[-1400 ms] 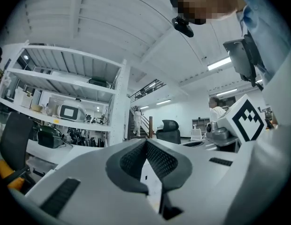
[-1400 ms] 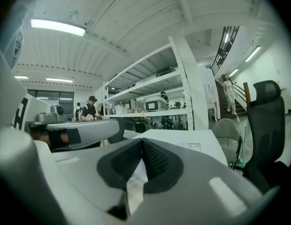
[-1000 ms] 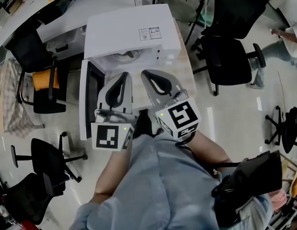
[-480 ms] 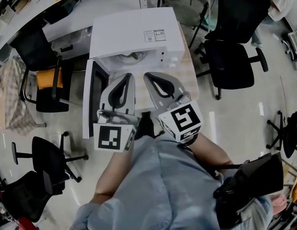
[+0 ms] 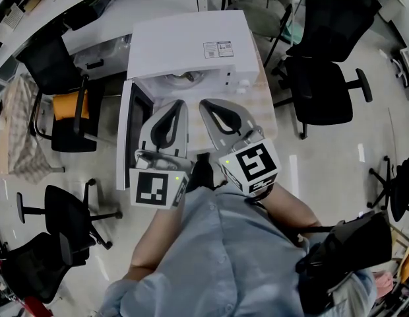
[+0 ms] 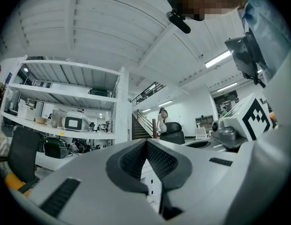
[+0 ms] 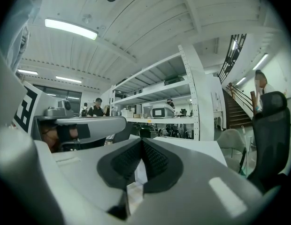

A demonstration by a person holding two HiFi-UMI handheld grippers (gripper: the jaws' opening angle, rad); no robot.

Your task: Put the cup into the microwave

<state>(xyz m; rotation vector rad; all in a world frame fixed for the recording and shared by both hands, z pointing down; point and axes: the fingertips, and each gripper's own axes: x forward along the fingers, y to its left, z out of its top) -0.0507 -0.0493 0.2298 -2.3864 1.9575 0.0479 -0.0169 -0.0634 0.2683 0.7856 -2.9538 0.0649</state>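
Hovering before the open microwave, left gripper and right gripper, both clenched empty

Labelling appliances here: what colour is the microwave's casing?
White; the microwave shows best in the head view.

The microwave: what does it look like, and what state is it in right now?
The microwave is a white, boxy, smooth-sided oven standing upright on a small wood-look table. A printed label sits on its top near the front right corner. Its door, white-framed with a dark window, hangs open, swung out at the left of the head view. Something round and pale shows just inside; what it is cannot be told.
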